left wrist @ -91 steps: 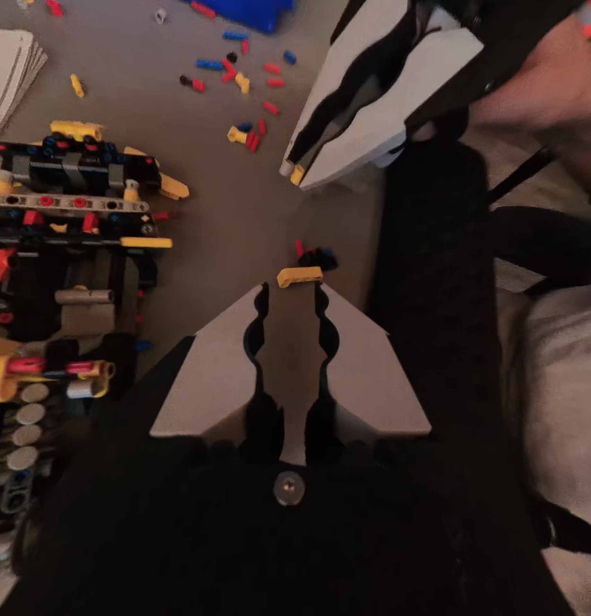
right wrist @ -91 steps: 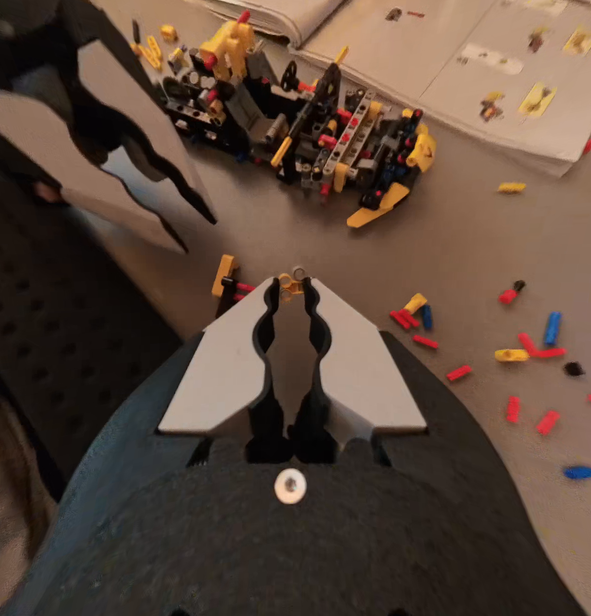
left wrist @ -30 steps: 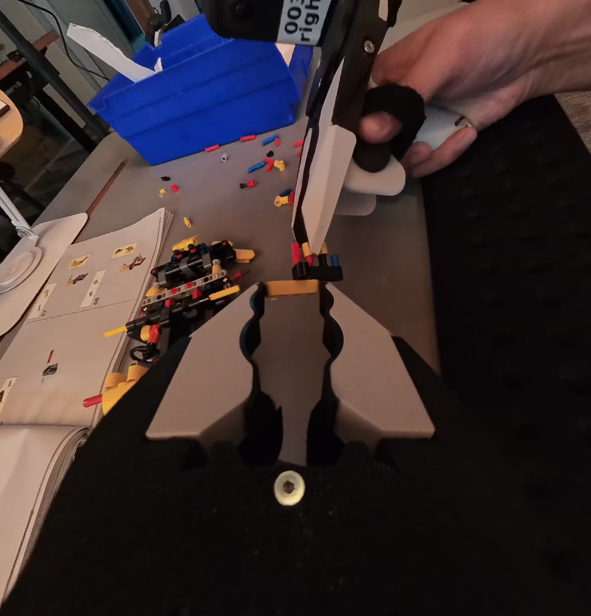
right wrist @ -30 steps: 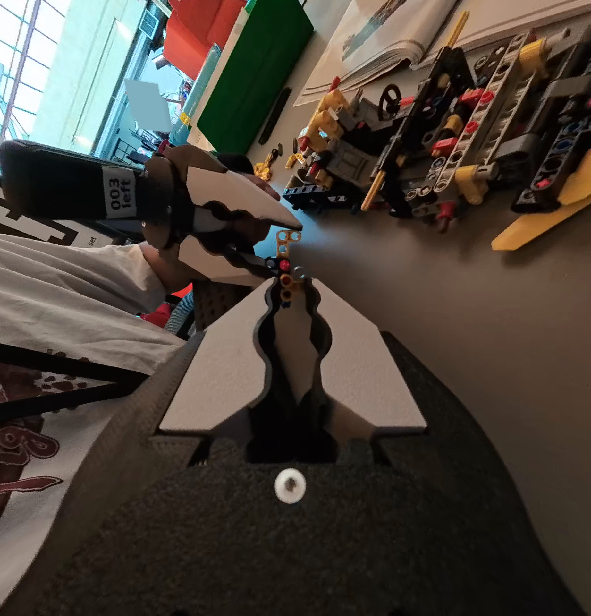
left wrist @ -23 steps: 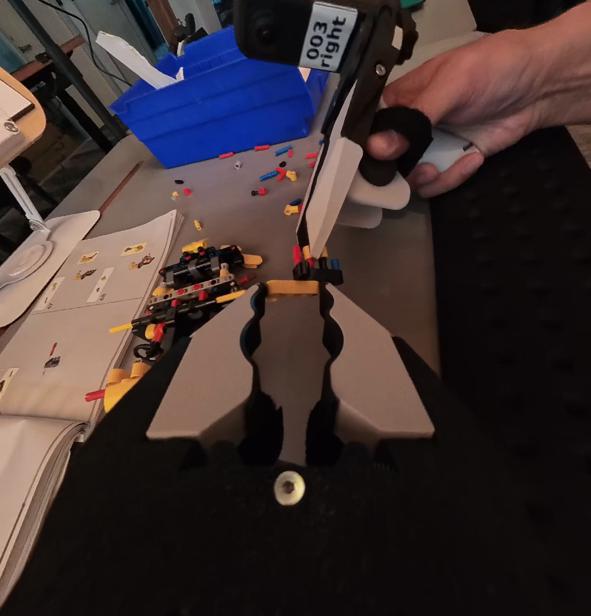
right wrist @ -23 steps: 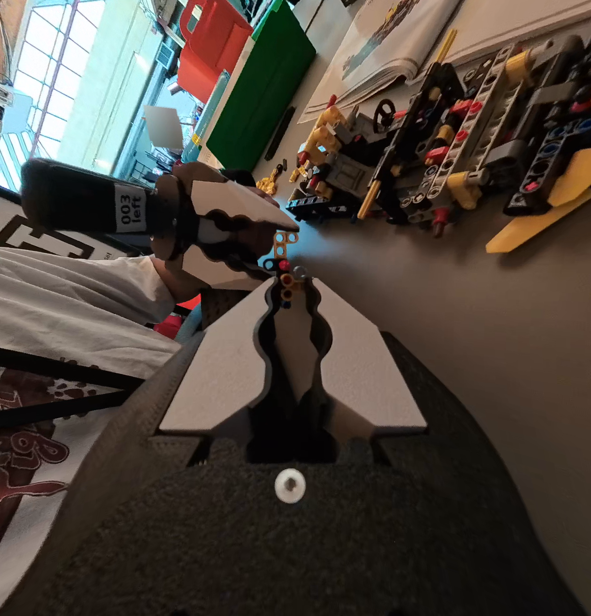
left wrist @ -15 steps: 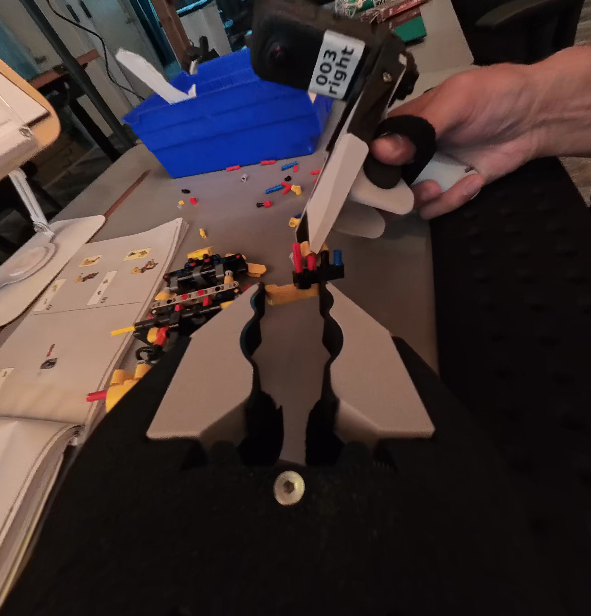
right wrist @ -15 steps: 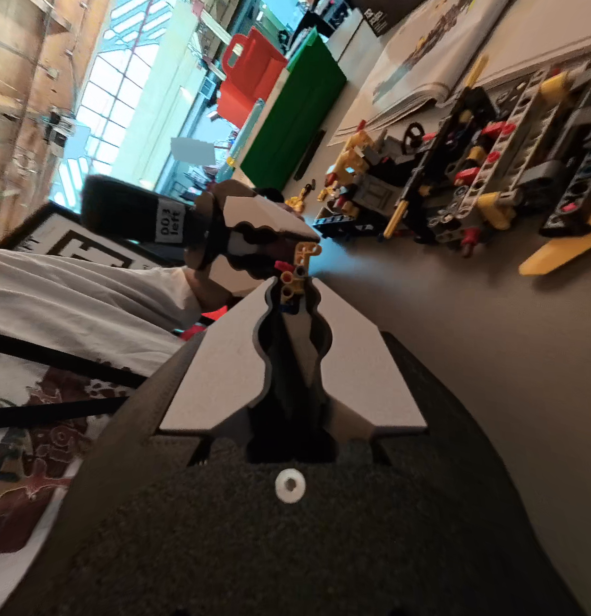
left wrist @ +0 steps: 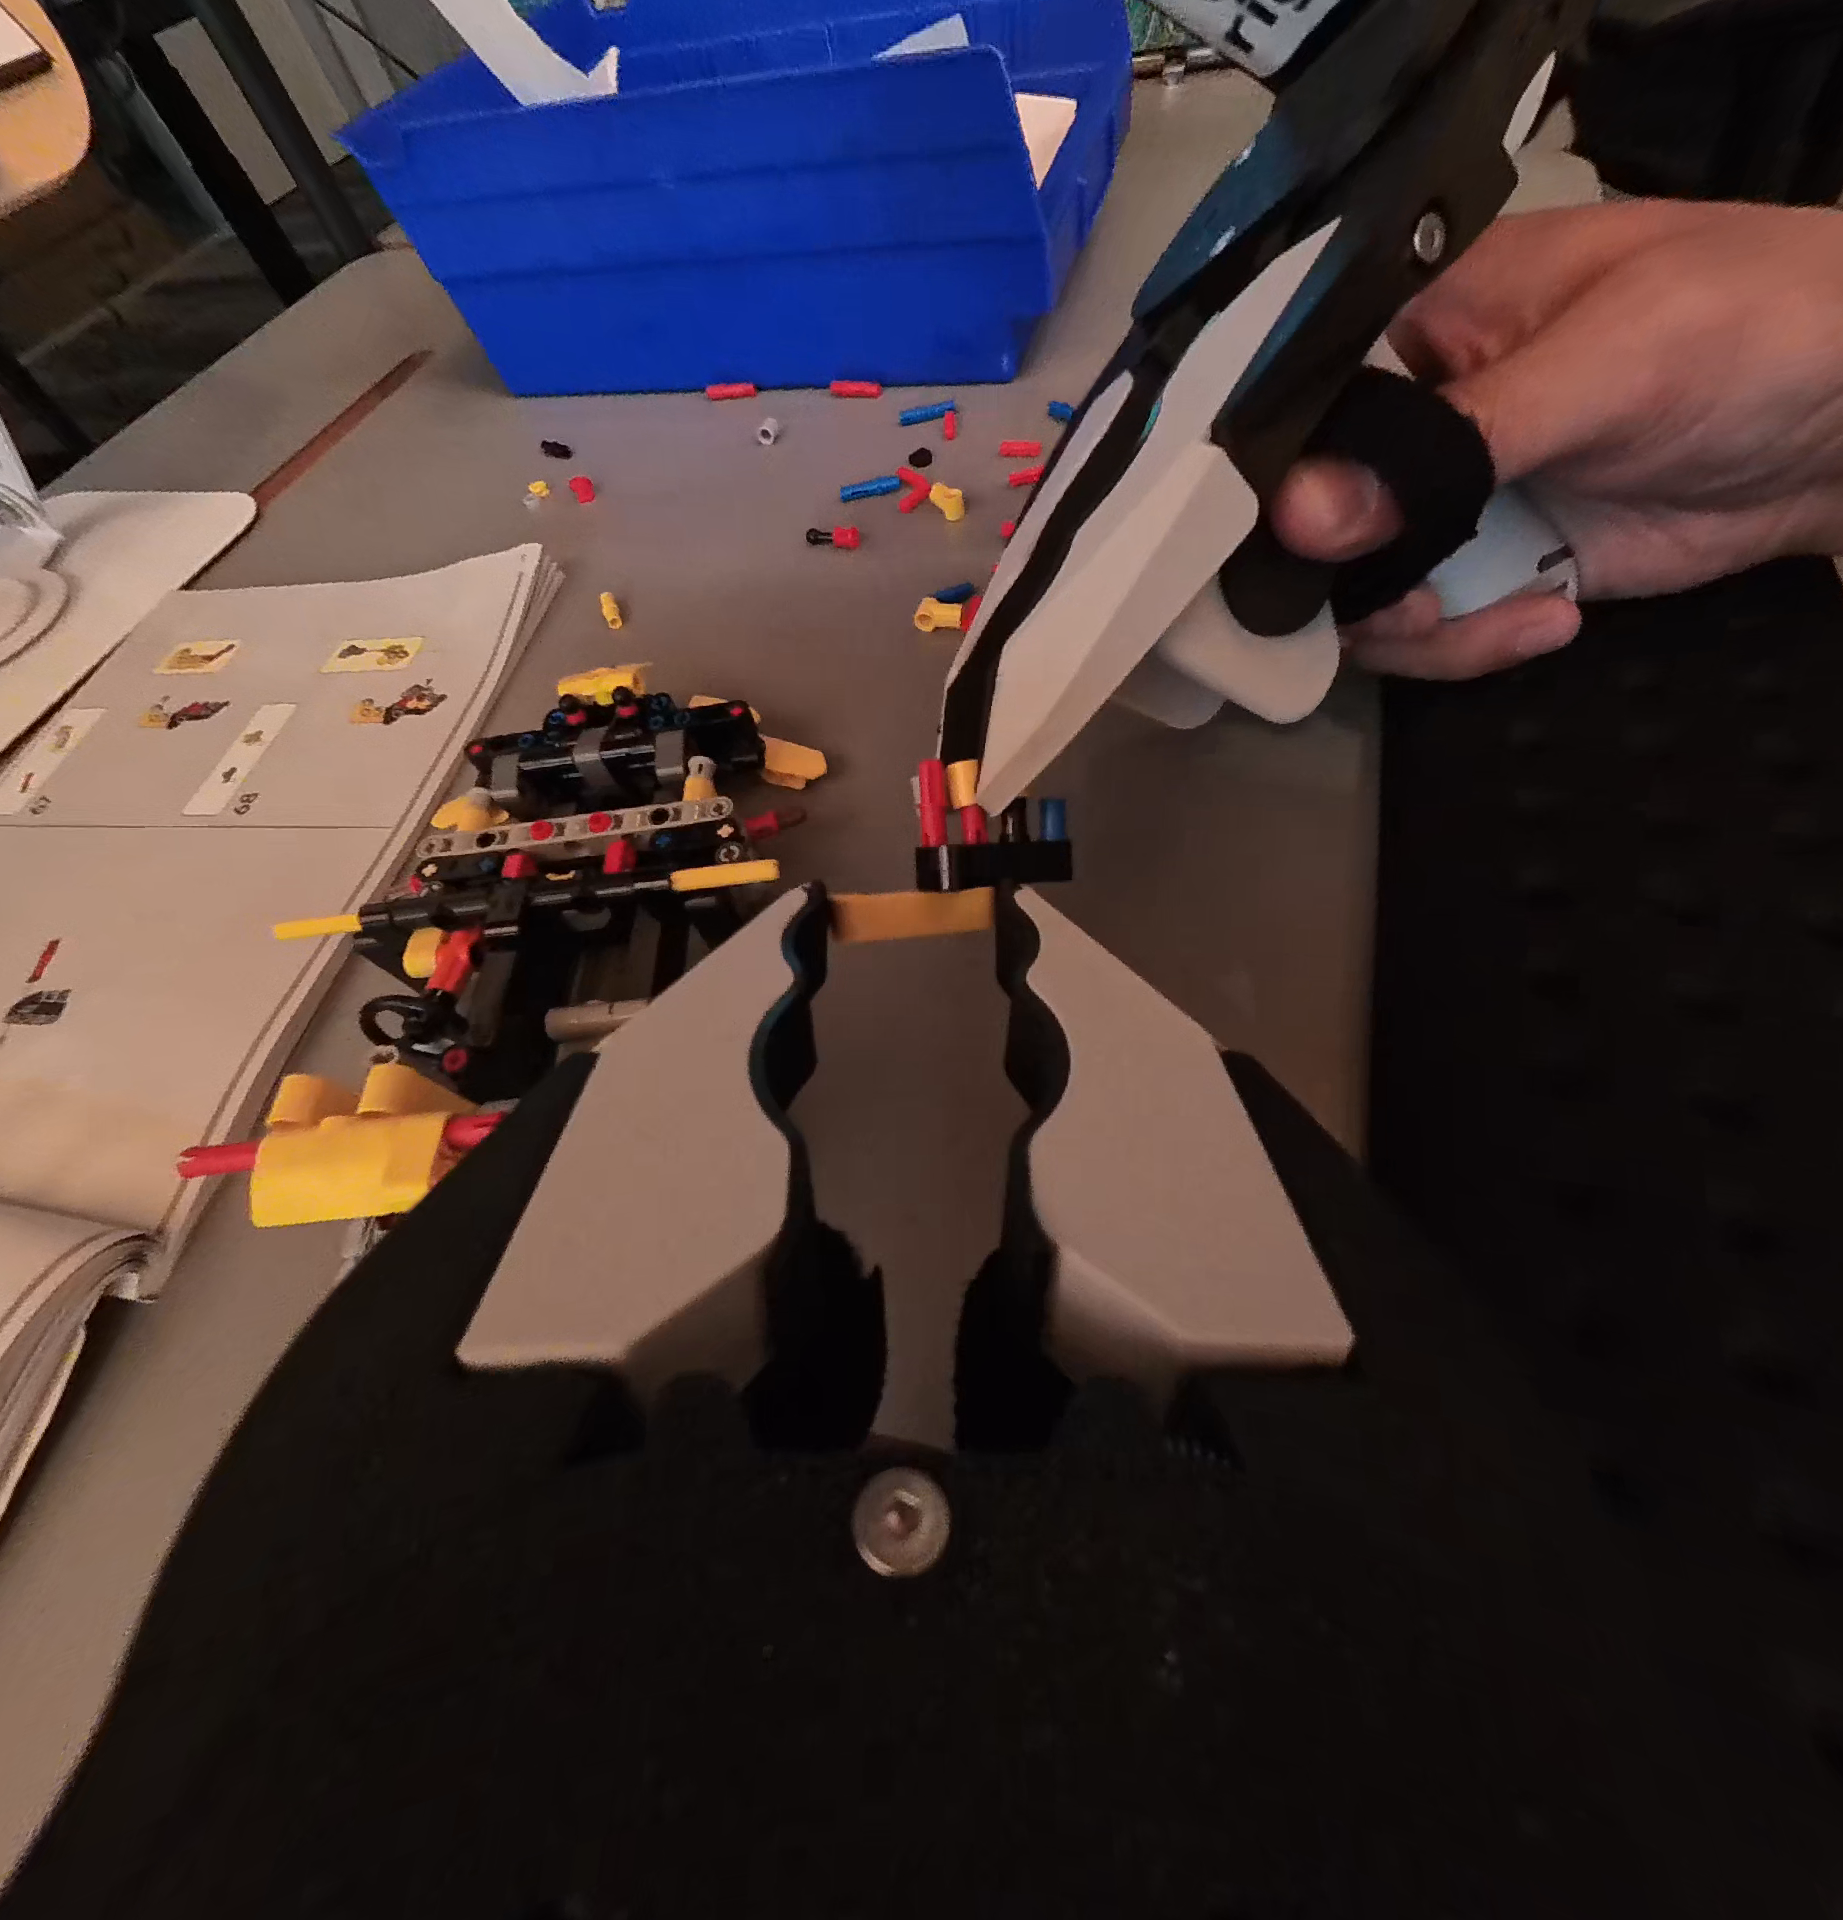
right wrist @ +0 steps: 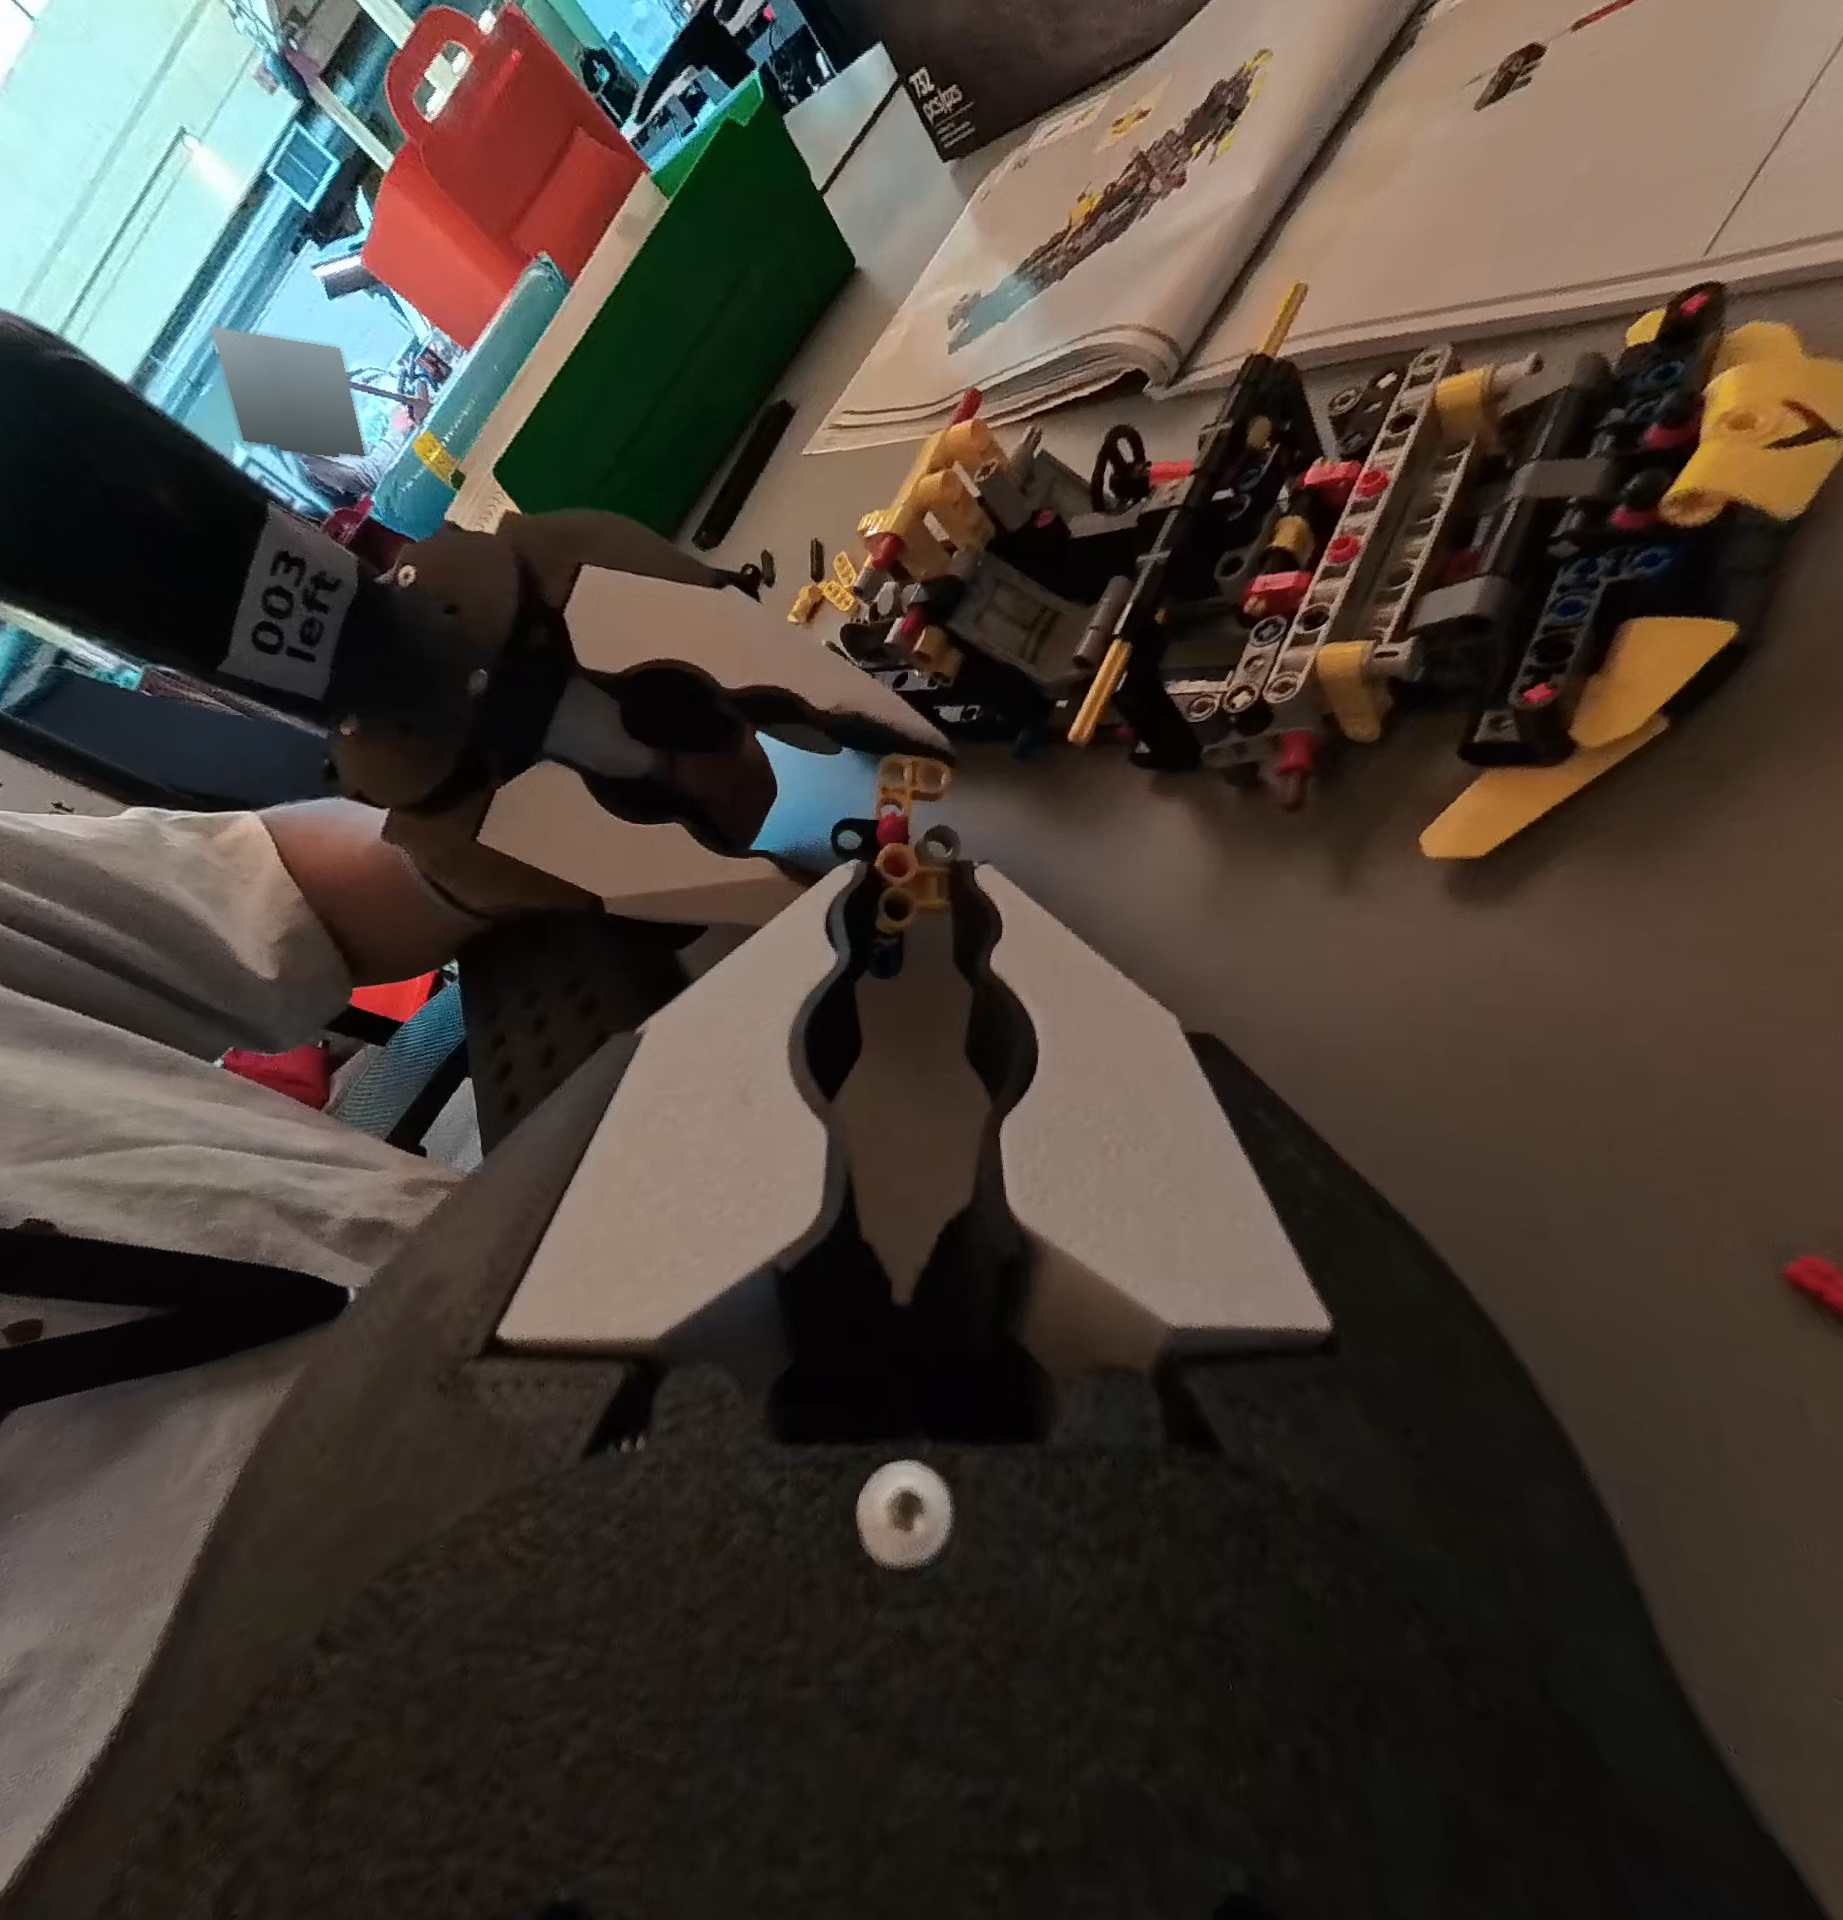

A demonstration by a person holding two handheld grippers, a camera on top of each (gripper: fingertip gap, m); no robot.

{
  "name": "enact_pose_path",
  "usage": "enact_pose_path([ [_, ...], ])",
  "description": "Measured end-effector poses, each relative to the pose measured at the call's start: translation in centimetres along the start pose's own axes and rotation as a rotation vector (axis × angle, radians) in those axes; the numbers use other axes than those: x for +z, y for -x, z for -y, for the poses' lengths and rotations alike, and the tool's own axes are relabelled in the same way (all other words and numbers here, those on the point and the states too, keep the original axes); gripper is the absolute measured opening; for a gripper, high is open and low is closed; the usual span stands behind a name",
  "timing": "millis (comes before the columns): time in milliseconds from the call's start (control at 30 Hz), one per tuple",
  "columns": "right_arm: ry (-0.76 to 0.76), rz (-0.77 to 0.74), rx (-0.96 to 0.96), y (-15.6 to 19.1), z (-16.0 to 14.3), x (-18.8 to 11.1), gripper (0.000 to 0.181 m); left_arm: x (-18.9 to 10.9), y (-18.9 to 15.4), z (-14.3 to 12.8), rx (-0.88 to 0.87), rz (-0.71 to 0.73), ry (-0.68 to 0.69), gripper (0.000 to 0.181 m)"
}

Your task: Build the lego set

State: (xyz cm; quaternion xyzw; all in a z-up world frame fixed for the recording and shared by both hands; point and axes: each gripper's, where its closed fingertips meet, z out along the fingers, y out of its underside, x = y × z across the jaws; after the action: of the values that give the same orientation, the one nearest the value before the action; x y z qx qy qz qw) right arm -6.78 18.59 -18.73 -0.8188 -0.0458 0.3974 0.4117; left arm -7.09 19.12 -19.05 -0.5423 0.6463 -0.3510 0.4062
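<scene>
My left gripper (left wrist: 909, 909) is shut on a yellow beam (left wrist: 912, 916) that carries a short black beam (left wrist: 995, 860) with red, black and blue pins standing up. It holds this small assembly in the air above the table. My right gripper (right wrist: 912, 878) is shut on a small yellow connector (right wrist: 909, 883) with a grey bit and presses it against the pins at the left end of the black beam. In the left wrist view the right gripper (left wrist: 958, 795) comes down from the upper right. In the right wrist view the left gripper (right wrist: 886, 816) reaches in from the left.
The large black and yellow model (left wrist: 584, 831) (right wrist: 1364, 623) lies on the grey table beside the open instruction book (left wrist: 221, 779) (right wrist: 1156, 208). Loose red, blue and yellow pins (left wrist: 896, 488) lie before a blue bin (left wrist: 740, 208). A green box (right wrist: 678, 312) stands far off. My two grippers' fingertips are within a few centimetres of each other.
Three seconds ago the left gripper stood open around the yellow beam on the table. It is now shut on it and lifted, and the right gripper has brought its connector onto the pins.
</scene>
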Motion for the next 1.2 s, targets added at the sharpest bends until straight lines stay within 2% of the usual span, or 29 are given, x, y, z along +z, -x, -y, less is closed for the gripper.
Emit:
enact_pose_path([
  [200,-0.020,-0.009,0.019,-0.2,0.2,0.1,0.014,0.0,0.3,0.2,-0.029,0.014,-0.009,0.031],
  [500,-0.104,0.016,0.077,-0.3,1.4,-0.2,0.014,0.2,0.9,0.9,-0.179,0.006,-0.050,0.031],
  [600,-0.158,0.027,0.103,-0.2,2.1,-0.3,0.014,0.1,1.3,1.4,-0.173,0.051,-0.065,0.032],
  [833,-0.335,0.074,0.128,0.4,4.7,-0.7,0.014,-0.3,2.3,2.6,-0.300,0.095,-0.136,0.032],
  [1000,-0.251,0.042,0.079,0.1,3.8,-0.2,0.014,-0.5,2.3,2.0,-0.148,0.150,-0.085,0.032],
  [1200,-0.265,-0.024,-0.084,0.6,4.3,-0.7,0.014,-0.7,2.2,2.6,-0.126,0.162,-0.103,0.032],
])
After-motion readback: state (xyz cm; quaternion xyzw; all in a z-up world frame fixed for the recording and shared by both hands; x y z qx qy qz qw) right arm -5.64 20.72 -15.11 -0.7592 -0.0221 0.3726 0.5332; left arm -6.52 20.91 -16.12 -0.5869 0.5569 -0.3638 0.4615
